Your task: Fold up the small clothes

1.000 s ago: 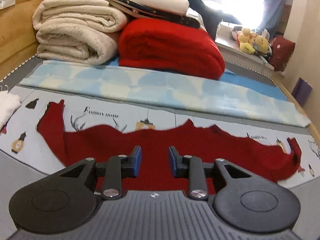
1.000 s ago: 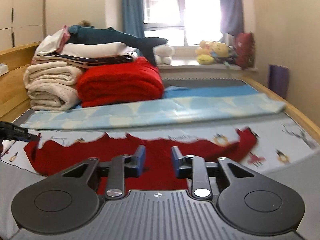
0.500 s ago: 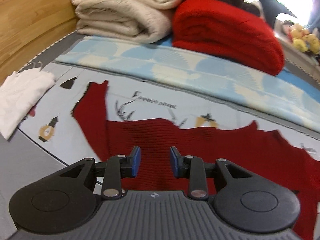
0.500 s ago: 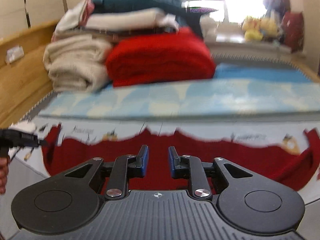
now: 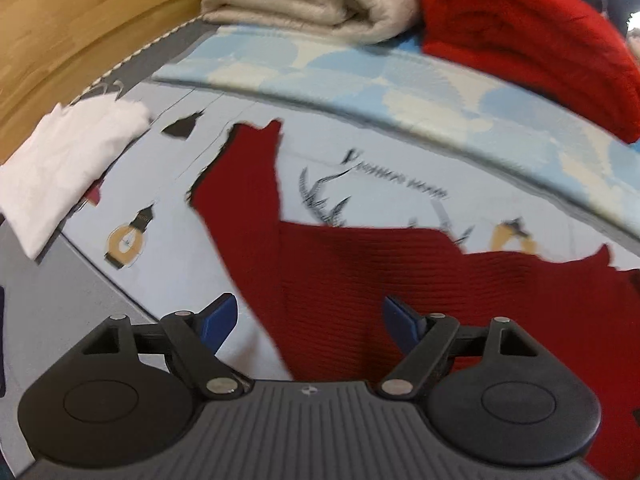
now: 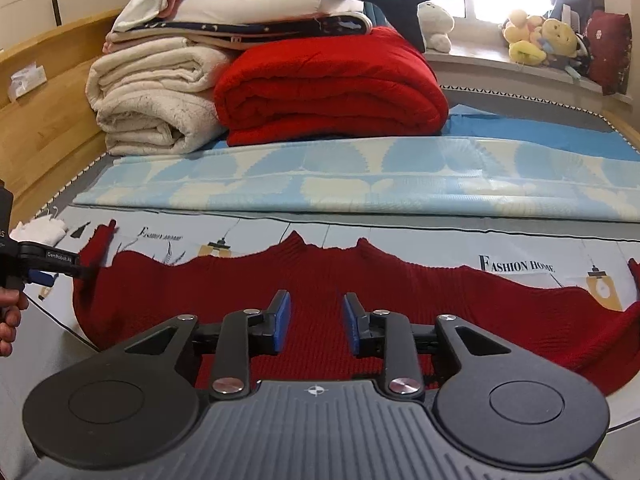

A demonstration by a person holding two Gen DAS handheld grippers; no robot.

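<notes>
Left claw (image 5: 308, 316) opening over sweater (image 5: 400, 280) edge

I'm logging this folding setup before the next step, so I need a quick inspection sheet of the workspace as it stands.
Surface: pale printed bed sheet with lamp drawings and "Fashion Home" lettering.
Job's things: dark red knitted sweater spread flat, sleeves out to both sides; folded white cloth at the left edge.
Clutter: folded bright red blanket, cream blanket stack, light blue patterned mat.
Grippers: left hand-held gripper jaws opening over the sweater's left sleeve, nothing gripped; right hand-held gripper jaws opening above the sweater body, nothing gripped.
Cables: nothing seen.
Surroundings: wooden bed frame, window sill with plush toys.
</notes>
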